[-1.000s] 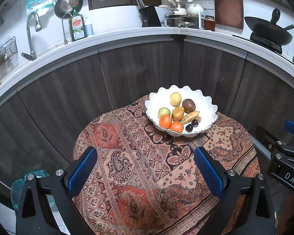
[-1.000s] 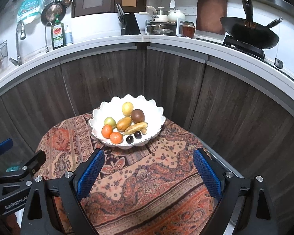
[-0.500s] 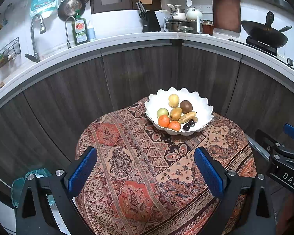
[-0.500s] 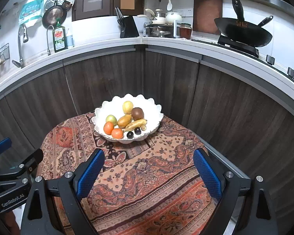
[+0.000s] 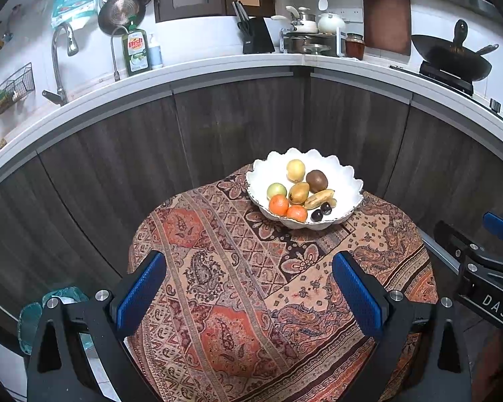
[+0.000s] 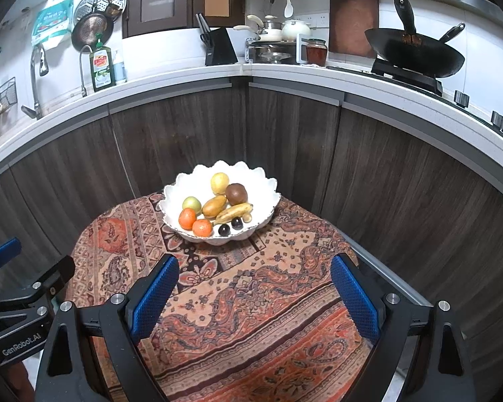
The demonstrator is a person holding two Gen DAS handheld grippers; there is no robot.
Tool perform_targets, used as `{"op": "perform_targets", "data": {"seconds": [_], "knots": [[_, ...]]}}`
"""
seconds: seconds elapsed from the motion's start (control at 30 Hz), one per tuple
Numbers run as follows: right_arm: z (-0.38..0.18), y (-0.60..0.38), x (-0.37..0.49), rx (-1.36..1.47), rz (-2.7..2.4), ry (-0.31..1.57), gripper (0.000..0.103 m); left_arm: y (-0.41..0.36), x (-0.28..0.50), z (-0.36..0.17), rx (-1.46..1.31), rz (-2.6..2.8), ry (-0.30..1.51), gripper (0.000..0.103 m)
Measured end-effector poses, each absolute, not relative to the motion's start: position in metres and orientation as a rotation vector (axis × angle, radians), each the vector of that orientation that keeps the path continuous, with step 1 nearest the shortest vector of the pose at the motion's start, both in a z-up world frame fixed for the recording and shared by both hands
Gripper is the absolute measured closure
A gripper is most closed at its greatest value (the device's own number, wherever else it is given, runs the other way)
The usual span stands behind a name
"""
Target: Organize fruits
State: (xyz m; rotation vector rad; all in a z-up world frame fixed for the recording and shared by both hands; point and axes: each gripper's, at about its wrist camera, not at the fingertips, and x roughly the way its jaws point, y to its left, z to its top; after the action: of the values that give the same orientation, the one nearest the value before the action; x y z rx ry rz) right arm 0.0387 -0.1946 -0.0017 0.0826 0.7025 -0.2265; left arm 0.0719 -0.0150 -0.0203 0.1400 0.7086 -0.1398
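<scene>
At the far edge of the cloth-covered desk (image 5: 251, 301) sits the white bowl (image 5: 347, 181) heaped with fruits (image 5: 298, 192). Both the left gripper (image 5: 249, 288) and right gripper (image 6: 255, 291) hover well short, fingers spread and empty. Round fruit could roll from a careless pinch, or the bowl tip off that edge.

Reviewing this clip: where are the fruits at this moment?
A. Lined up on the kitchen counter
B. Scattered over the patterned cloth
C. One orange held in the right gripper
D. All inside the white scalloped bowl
D: every fruit lies in the white scalloped bowl on the patterned cloth, and the right gripper and left gripper both hang open and empty, short of it.
</scene>
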Motion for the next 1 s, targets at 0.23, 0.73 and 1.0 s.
{"op": "perform_targets", "data": {"seconds": [0.23,0.73,1.0], "knots": [[-0.0019,-0.1943,0.0375,0.085,-0.224,0.704,0.010,-0.0142,0.0714,-0.0214,0.141,-0.134,0.709,0.000],[-0.0025,-0.1942,0.0387,0.098,-0.222,0.710,0.010,-0.0161,0.0703,-0.0222,0.144,-0.143,0.720,0.000],[-0.0027,-0.1949,0.0391,0.098,-0.221,0.710,0.010,-0.0165,0.0702,-0.0218,0.153,-0.131,0.718,0.000]]}}
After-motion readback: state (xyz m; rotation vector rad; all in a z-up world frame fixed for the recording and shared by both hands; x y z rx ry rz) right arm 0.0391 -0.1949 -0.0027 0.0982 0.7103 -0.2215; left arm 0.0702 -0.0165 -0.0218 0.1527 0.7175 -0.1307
